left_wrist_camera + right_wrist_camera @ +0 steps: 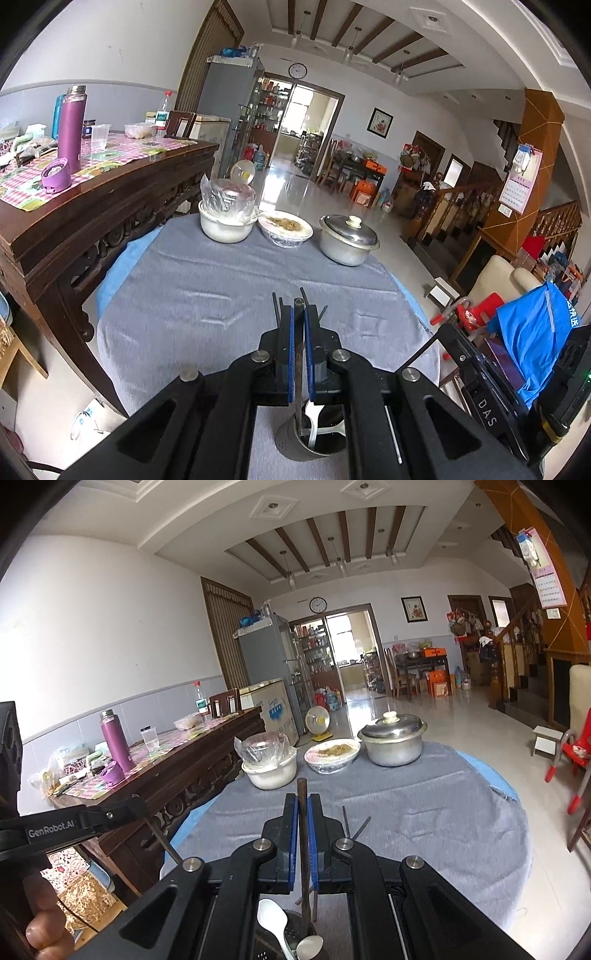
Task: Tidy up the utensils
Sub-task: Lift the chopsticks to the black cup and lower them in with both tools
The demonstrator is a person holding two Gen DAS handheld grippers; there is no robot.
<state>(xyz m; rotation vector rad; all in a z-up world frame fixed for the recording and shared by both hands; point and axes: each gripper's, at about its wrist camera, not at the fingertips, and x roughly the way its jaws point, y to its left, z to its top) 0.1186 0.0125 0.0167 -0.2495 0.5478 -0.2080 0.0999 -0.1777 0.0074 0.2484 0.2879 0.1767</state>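
With both grippers [298,314] [304,805] pinching chopsticks [303,834] above the perforated holder [310,439], risk jamming against spoons [272,915].

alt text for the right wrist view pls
The right gripper is shut on a dark chopstick that slants down into a metal utensil holder holding white spoons. Beyond, on the grey cloth, stand a white bowl, a covered dish and a lidded pot.
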